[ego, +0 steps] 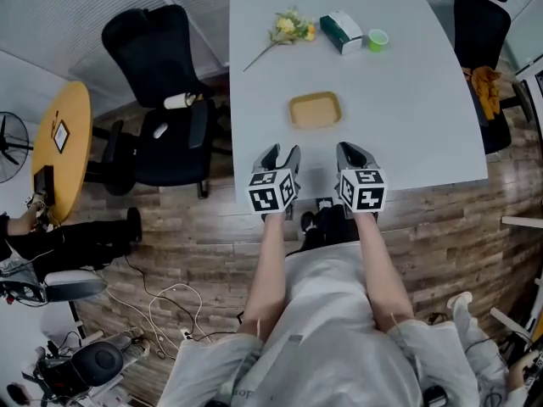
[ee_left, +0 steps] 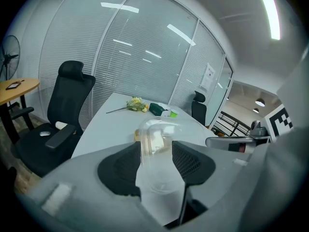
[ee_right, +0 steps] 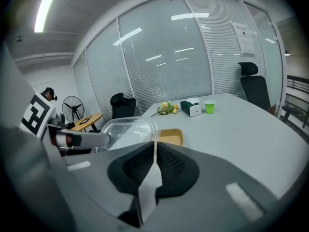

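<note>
Clear plastic lid point(ee_left: 157, 134) hangs over the table's point(ego: 424, 100) near edge, short of the tray point(ego: 315, 109), left gripper point(ego: 281, 153) clamped across it, right gripper point(ego: 355, 151) pinching its rim; judged: squeeze lightly, keep both level, or it buckles.

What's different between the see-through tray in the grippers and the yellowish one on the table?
The clear tray is see-through; the tan tray is opaque. The clear tray is held by the left gripper and right gripper; the tan tray lies flat on the table, untouched. Both are shallow rounded rectangles.
</note>
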Tool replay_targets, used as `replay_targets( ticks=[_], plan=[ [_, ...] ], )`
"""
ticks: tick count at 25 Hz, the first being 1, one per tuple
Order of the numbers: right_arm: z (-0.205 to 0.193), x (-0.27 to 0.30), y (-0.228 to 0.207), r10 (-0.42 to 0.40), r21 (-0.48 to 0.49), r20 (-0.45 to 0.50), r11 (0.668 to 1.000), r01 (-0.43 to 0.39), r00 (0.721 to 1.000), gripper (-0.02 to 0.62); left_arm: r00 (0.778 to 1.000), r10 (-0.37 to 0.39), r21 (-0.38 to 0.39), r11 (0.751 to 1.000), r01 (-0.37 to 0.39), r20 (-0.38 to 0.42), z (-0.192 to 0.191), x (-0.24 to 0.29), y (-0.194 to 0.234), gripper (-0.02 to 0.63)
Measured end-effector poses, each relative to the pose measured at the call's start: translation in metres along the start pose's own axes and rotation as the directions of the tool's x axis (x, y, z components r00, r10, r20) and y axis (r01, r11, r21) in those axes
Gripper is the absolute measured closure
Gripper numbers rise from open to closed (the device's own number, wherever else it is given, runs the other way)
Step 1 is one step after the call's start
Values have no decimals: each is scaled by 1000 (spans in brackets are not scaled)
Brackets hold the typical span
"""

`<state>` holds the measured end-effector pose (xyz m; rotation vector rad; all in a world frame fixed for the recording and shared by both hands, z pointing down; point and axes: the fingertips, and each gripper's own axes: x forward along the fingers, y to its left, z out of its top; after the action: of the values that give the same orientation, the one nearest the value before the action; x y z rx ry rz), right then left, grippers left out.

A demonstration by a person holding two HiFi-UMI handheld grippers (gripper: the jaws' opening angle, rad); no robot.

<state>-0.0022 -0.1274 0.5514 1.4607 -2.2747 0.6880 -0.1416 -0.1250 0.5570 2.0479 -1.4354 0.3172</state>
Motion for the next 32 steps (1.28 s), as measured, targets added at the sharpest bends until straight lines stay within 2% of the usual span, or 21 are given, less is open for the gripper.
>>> replay_targets(
  ticks=[6, 32],
  plan=[
    [1, -13, -7, -14, 6, 27, 1000, 14, 1000, 577, 999, -38, 26, 999, 38, 13, 0, -3, -14, 400],
    [-6, -28, -10, -18, -3, 37, 1000, 18, 999, 577, 998, -58, 48, 997, 58, 2, -9, -12, -26, 402]
  ],
)
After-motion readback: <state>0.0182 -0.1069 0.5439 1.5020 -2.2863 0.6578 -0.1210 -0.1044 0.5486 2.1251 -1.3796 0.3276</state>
